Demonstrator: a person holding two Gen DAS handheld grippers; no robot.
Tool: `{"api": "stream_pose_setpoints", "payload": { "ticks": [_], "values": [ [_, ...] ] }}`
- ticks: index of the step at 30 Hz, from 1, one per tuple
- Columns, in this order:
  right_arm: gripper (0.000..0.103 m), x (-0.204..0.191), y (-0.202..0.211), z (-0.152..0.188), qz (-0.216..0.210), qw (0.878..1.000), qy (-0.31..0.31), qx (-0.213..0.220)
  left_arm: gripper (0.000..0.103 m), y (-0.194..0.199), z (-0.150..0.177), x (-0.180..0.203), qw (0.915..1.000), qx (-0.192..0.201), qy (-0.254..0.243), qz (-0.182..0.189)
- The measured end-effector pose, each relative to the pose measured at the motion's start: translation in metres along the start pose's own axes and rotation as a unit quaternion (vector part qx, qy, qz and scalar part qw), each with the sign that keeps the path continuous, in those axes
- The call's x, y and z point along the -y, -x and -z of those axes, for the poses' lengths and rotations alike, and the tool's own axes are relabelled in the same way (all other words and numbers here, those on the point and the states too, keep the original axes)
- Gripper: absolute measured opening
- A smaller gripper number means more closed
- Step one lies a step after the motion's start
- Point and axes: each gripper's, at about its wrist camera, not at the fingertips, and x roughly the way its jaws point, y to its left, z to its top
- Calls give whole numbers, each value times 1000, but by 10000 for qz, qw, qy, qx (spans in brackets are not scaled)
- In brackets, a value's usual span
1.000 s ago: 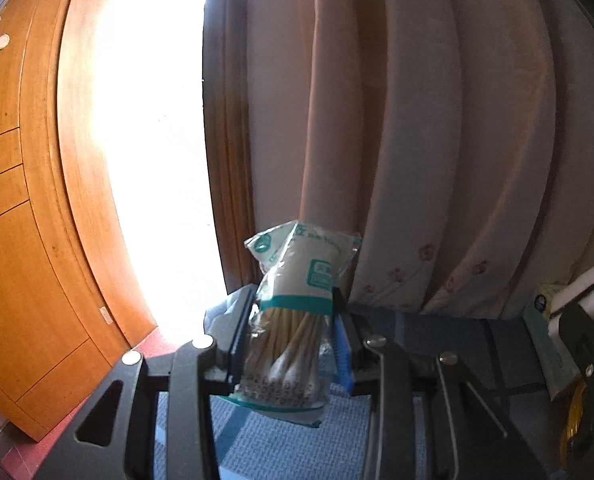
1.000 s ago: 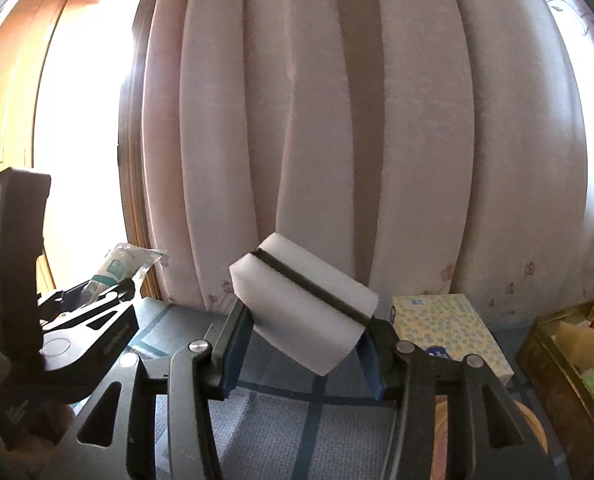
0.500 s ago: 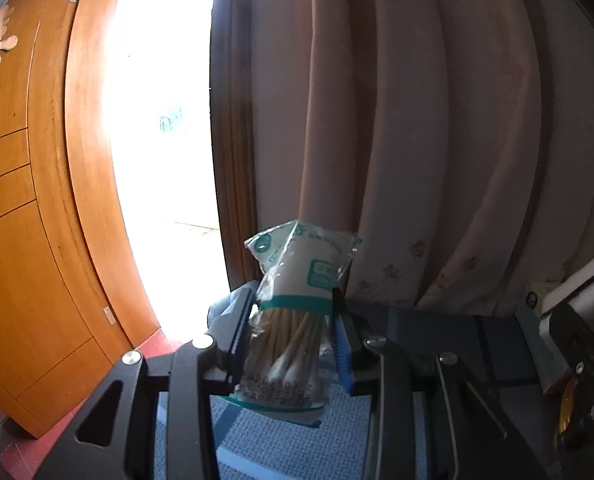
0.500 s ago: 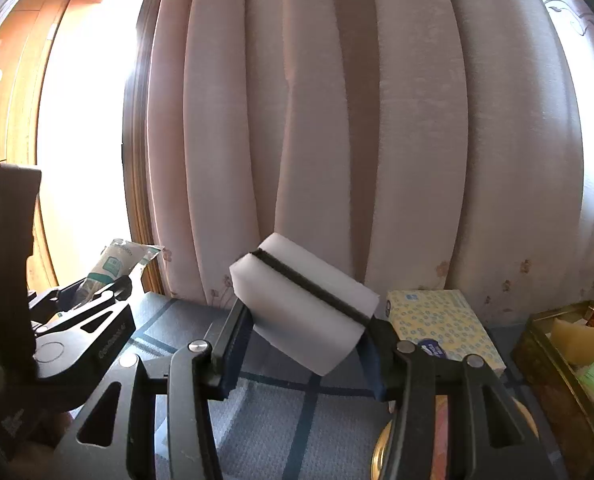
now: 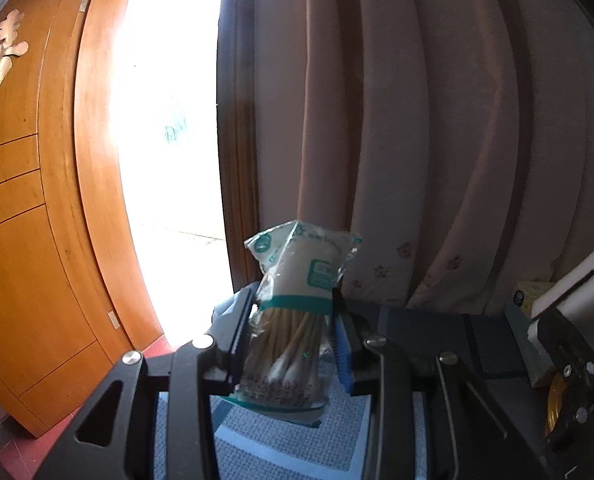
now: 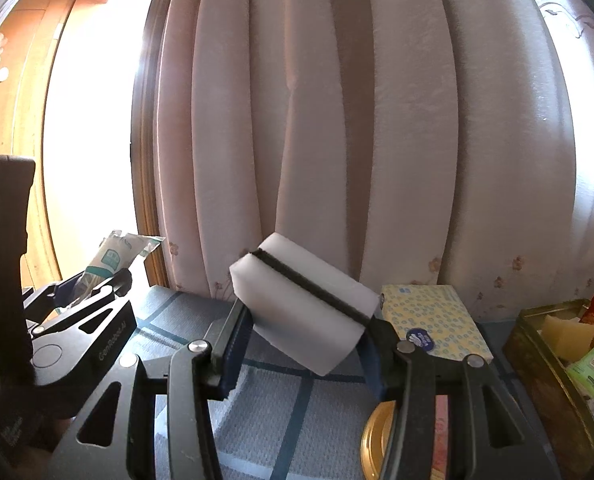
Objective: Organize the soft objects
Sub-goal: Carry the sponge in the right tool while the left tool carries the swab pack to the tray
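My left gripper (image 5: 293, 332) is shut on a clear bag of cotton swabs (image 5: 297, 312) and holds it upright above the blue checked cloth (image 5: 257, 440). My right gripper (image 6: 303, 340) is shut on a white sponge block (image 6: 305, 304) with a black band, held tilted above the cloth. The left gripper with the swab bag (image 6: 109, 260) shows at the left of the right wrist view. The sponge (image 5: 573, 300) shows at the right edge of the left wrist view.
A yellow patterned tissue box (image 6: 429, 316) lies behind the right gripper. A gold tin (image 6: 537, 356) with soft packets stands at the right. A round gold lid (image 6: 381, 436) lies below the right fingers. Curtains (image 6: 337, 120) hang behind; a wooden door (image 5: 25, 200) is at left.
Both grippers have tilted up and drifted slightly with their loads still held. The sponge has come further into the left wrist view.
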Motion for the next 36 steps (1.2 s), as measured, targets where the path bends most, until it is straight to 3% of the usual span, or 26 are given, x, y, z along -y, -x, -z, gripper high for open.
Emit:
{"api": "stream_pose_setpoints", "payload": {
  "ticks": [36],
  "values": [
    [52, 22, 44, 12, 5, 9999, -10, 144, 35, 20, 15, 8, 9999, 137, -18, -48]
  ]
}}
